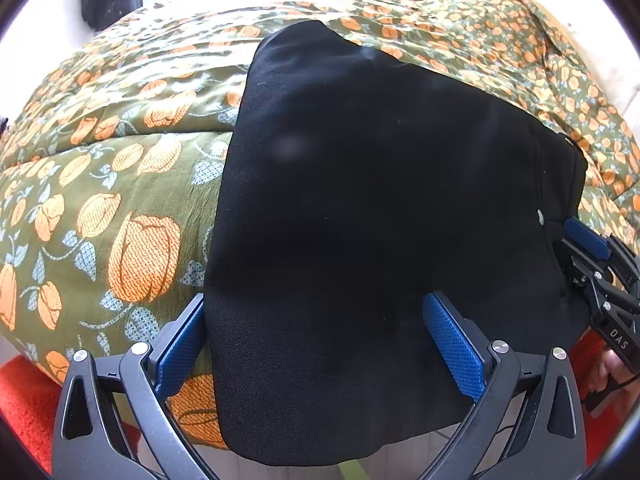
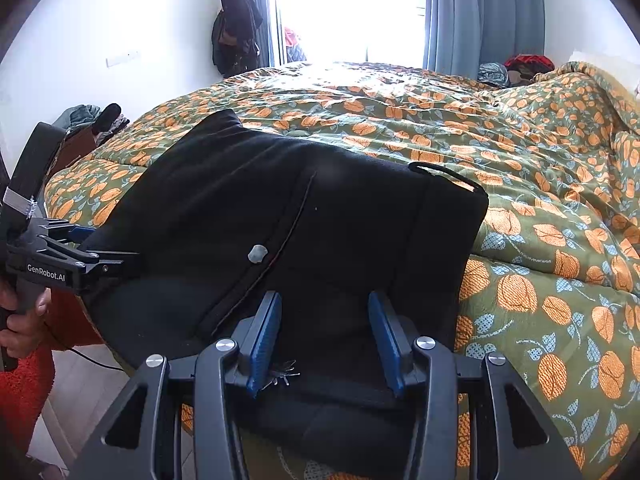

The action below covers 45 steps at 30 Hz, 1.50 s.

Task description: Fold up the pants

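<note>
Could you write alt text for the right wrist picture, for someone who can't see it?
Black pants lie folded on a bed's green, orange-flowered quilt. The right tongs, blue-padded and open, hover over the near edge; the left tongs sit at the pants' left side.

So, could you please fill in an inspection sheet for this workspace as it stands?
Surface: bed with a green and orange floral quilt, rumpled at the far right.
Job's things: black pants lying on the quilt, near end hanging over the bed edge.
Clutter: a small grey fleck on the pants.
Grippers: left gripper open, straddling the pants; right gripper open over the pants.
Cables: thin black cable over the floor.
Surroundings: blue curtain, dark clothes hanging on the wall.
</note>
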Motion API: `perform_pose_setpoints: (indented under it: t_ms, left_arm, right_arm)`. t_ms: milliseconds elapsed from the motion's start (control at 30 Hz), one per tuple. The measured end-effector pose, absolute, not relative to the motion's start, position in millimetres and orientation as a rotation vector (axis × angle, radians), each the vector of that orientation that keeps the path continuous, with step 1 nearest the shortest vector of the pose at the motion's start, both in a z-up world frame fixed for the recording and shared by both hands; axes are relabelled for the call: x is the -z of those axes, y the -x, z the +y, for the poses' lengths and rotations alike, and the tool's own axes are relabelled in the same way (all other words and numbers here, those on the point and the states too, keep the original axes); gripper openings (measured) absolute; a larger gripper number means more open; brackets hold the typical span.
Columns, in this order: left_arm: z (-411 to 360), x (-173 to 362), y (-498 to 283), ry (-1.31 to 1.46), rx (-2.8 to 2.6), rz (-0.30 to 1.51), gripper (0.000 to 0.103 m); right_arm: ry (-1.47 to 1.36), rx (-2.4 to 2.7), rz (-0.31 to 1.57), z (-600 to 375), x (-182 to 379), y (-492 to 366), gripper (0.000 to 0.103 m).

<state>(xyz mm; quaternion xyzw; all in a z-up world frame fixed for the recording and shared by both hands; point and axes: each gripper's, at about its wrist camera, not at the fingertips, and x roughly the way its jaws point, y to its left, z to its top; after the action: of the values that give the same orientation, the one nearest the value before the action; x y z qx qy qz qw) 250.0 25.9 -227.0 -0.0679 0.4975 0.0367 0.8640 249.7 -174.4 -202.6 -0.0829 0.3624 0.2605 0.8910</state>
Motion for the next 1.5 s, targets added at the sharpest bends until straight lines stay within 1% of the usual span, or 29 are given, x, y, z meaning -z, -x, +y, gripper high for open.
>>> perform_pose_setpoints:
  t_ms: [1500]
  left_arm:
    - [26.1,228.9,-249.9,0.138,-0.083,1.035,0.102]
  right_arm:
    - [0.173,-0.538,0.749,-173.5,202.7,-247.9,0.046]
